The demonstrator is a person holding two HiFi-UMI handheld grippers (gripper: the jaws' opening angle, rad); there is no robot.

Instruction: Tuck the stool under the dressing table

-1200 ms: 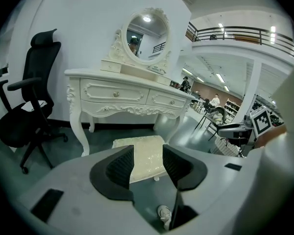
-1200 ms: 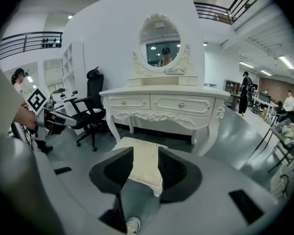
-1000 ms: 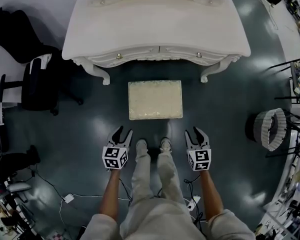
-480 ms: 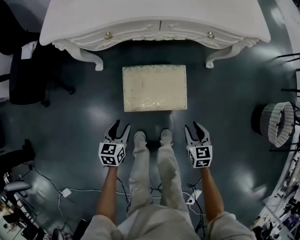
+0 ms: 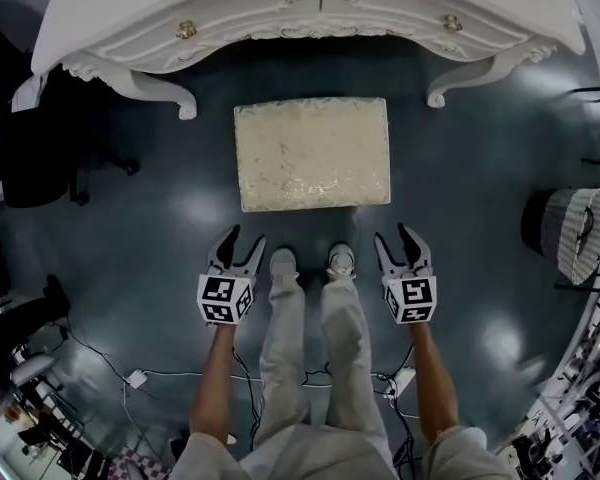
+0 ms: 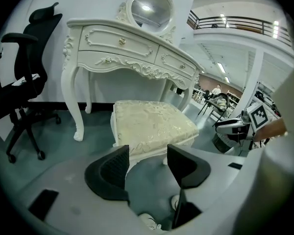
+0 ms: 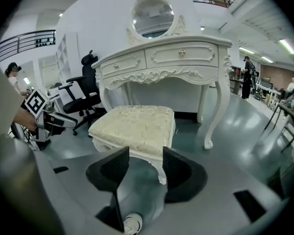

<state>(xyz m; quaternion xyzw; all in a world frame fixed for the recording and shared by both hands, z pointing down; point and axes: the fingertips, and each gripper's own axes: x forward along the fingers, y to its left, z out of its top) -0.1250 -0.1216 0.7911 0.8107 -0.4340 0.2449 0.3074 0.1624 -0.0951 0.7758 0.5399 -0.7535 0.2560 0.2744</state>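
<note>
A cream cushioned stool (image 5: 313, 153) stands on the dark floor in front of the white dressing table (image 5: 310, 13), outside its legs. The stool (image 6: 152, 126) fills the middle of the left gripper view, and the stool (image 7: 134, 126) also shows in the right gripper view with the table (image 7: 161, 62) behind it. My left gripper (image 5: 239, 249) is open, short of the stool's near left corner. My right gripper (image 5: 401, 246) is open, short of the near right corner. Neither touches the stool.
A black office chair (image 5: 35, 148) stands left of the table. A round ribbed basket (image 5: 570, 233) sits at the right. Cables and a power adapter (image 5: 135, 378) lie on the floor behind the person's feet (image 5: 310, 266). Clutter lines the lower corners.
The view has moved closer to the table and stool. Both grippers came forward toward the stool's near edge, still open.
</note>
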